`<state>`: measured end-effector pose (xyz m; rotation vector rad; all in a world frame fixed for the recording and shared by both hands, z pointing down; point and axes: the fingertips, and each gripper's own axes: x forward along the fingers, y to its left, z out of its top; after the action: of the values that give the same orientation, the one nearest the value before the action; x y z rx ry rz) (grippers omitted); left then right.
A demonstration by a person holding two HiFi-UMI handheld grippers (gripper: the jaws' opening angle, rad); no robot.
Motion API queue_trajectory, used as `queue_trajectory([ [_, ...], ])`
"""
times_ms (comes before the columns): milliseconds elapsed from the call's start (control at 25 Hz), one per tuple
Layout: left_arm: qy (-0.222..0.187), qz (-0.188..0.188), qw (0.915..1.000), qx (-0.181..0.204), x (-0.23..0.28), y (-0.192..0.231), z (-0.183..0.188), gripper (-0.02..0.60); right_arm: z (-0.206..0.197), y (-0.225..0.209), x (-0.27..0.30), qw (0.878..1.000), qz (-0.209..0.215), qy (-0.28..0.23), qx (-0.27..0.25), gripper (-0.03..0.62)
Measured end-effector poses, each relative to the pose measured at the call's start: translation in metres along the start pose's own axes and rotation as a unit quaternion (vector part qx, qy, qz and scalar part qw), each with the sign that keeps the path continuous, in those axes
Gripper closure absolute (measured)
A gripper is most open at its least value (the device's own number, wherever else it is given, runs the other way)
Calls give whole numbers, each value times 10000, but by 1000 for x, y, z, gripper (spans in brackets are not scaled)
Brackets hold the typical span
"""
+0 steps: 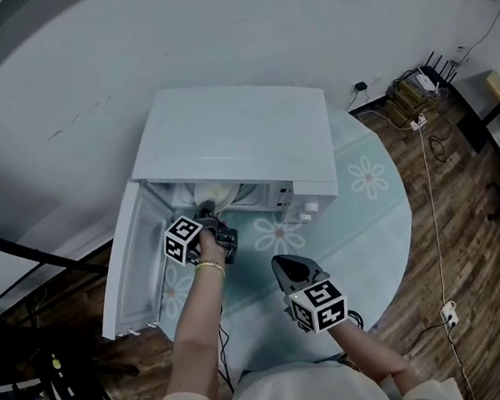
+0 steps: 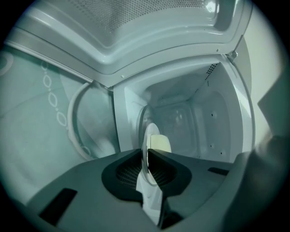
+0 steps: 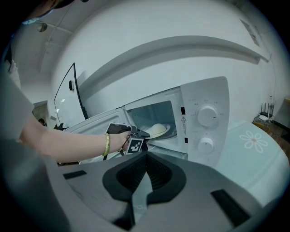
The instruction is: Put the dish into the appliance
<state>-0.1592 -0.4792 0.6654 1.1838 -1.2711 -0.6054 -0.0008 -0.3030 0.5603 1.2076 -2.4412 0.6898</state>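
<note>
The round white plate [image 3: 168,128], topped with a pale domed bun [image 3: 157,129], was clamped by its rim in the left gripper [image 2: 147,156], inside the open white microwave oven [image 1: 233,134]. The right gripper [image 3: 147,161] was held outside, jaws closed on nothing.

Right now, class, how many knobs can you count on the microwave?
2: the upper knob on the microwave's panel, the lower knob straight below it. None seems hidden.
</note>
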Motion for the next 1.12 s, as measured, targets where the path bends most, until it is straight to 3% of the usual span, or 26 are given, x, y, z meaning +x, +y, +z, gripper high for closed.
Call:
queue_trajectory([
  [200,-30,-34,10000,69,-2,-1,3,519,0,3,-1,10000,15,-7,-20,589],
  [320,-51,-136,9998,163,-5,-5,3,413,0,3,-4,10000,11,-12,-41,589],
  [480,-8,-236,9995,192,-11,-10,0,373,1,5,-7,10000,9,-37,-74,589],
  [1120,363,-664,9957,538,-82,-31,-40,364,-1,24,-37,9997,-66,-222,-124,589],
])
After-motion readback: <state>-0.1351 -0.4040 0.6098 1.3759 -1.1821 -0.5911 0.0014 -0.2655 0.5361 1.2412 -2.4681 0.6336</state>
